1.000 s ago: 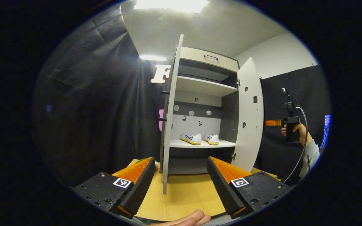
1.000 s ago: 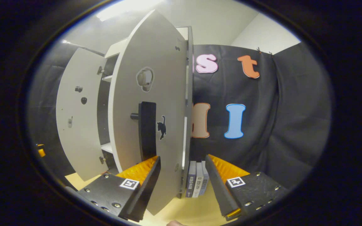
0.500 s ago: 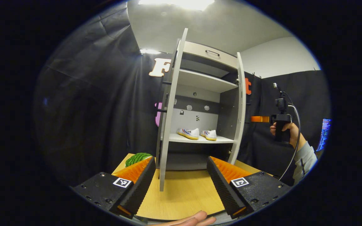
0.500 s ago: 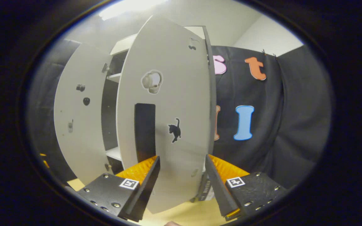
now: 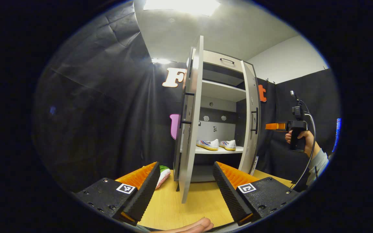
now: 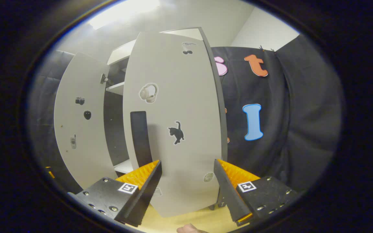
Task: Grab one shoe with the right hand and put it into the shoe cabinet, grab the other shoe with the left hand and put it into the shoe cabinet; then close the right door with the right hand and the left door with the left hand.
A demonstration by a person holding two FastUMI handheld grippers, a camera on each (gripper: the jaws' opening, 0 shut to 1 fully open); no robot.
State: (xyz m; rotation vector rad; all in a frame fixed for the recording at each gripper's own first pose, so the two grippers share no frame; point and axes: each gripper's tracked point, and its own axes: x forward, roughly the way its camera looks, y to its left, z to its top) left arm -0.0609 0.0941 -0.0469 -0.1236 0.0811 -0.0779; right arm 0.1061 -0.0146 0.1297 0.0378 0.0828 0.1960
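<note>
Two white shoes (image 5: 208,144) (image 5: 228,145) sit side by side on the lower shelf (image 5: 219,150) of the grey shoe cabinet (image 5: 222,61). The left door (image 5: 191,129) stands nearly edge-on right ahead of my open left gripper (image 5: 186,187). The right door (image 5: 251,119) is partly swung in. My right gripper (image 5: 275,126), held by a hand (image 5: 298,139), hovers just off that door's outer face. In the right gripper view, the right gripper (image 6: 188,187) is open, close to the right door (image 6: 176,123) and its black handle (image 6: 140,137). The left door (image 6: 76,119) stands open behind.
The cabinet stands on a wooden table (image 5: 199,204). A green and pink watermelon-like object (image 5: 163,171) lies on the table left of the left door. A person's fingertip (image 5: 189,226) shows at the bottom edge. Black cloth surrounds the booth.
The right door has swung well inward, with the right gripper following its outer face. My left gripper has shifted so that the left door now stands between its fingers' line of sight.
</note>
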